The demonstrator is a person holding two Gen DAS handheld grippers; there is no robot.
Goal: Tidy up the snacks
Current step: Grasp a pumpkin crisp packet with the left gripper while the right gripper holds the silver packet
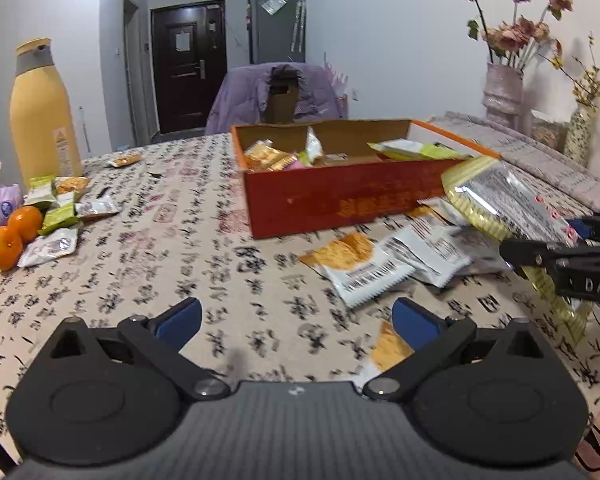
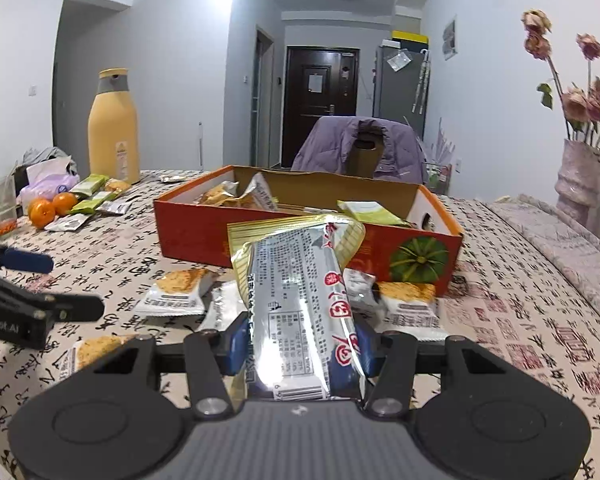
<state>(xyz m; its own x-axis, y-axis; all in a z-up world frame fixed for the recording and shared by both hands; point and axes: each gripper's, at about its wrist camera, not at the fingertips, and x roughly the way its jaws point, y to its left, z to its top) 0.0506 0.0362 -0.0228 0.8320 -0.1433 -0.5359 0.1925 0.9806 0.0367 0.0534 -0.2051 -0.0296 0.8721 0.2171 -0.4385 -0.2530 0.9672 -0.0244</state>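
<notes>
My right gripper (image 2: 302,344) is shut on a long silver-and-gold snack packet (image 2: 296,280), held above the table just in front of the red cardboard box (image 2: 196,232). In the left wrist view that packet (image 1: 500,196) sticks out of the right gripper (image 1: 552,240) near the box's (image 1: 340,200) right end. The box holds several small packets. My left gripper (image 1: 296,316) is open above the tablecloth with nothing between its fingers; the right wrist view shows it at the left (image 2: 56,282). Several orange-and-white packets (image 1: 360,264) (image 2: 176,292) lie loose in front of the box.
A tall yellow bottle (image 1: 42,108) stands at the far left, with oranges (image 1: 8,236) and more green packets (image 1: 60,208) beside it. A plastic cup (image 2: 0,204) sits at the left edge. Flower vases (image 1: 502,92) stand at the right. A chair with a purple jacket (image 1: 276,92) is behind the table.
</notes>
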